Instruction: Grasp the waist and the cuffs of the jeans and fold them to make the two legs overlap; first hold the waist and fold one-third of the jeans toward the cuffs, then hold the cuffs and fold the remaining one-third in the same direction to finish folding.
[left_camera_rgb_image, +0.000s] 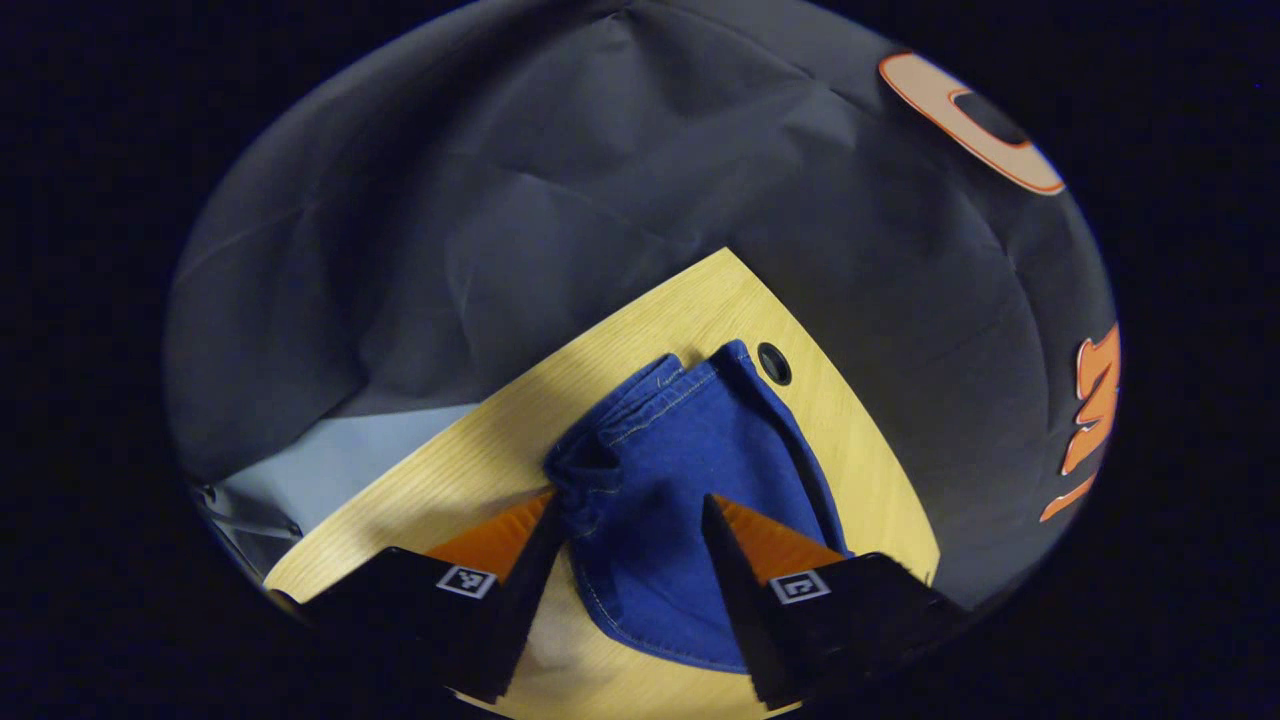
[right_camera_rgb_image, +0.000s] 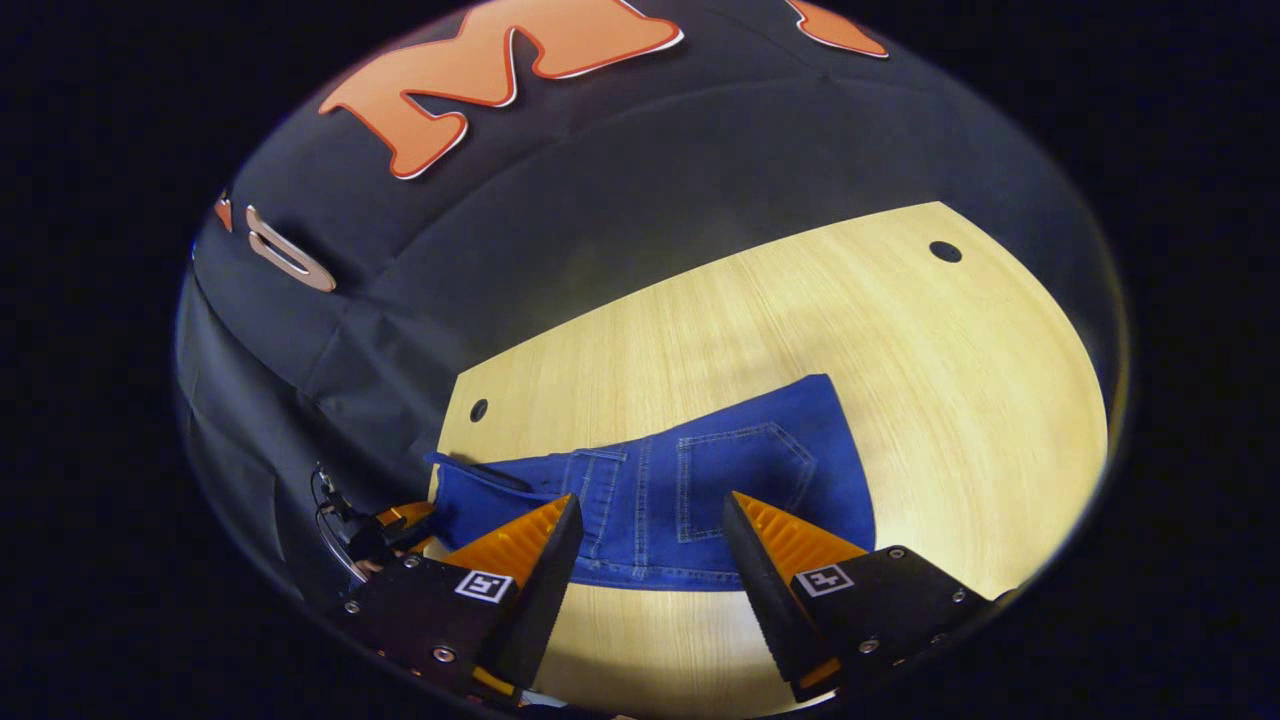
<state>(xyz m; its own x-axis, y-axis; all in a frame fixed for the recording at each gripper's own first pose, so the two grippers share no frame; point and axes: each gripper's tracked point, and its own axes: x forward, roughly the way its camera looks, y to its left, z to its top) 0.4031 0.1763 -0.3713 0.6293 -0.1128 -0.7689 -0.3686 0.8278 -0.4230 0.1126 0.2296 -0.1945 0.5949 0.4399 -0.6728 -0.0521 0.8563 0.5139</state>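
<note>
The blue jeans (left_camera_rgb_image: 680, 470) lie in a compact, layered bundle on the wooden table (left_camera_rgb_image: 470, 470). In the left gripper view my left gripper (left_camera_rgb_image: 632, 510) hangs open over the near end of the bundle, fingers wide apart on either side of it and not pressing. The right gripper view shows the jeans (right_camera_rgb_image: 700, 490) from the side, a back pocket (right_camera_rgb_image: 745, 470) facing up. My right gripper (right_camera_rgb_image: 652, 505) is open just above their near edge, nothing between its fingers. The left gripper (right_camera_rgb_image: 390, 522) also appears at the jeans' left end.
The black cloth wall (left_camera_rgb_image: 600, 180) rises close behind the table. Round cable holes sit near the table corners (right_camera_rgb_image: 479, 410) (right_camera_rgb_image: 945, 251), one right beside the jeans (left_camera_rgb_image: 774, 363). Bare tabletop (right_camera_rgb_image: 950, 400) stretches to the right of the jeans.
</note>
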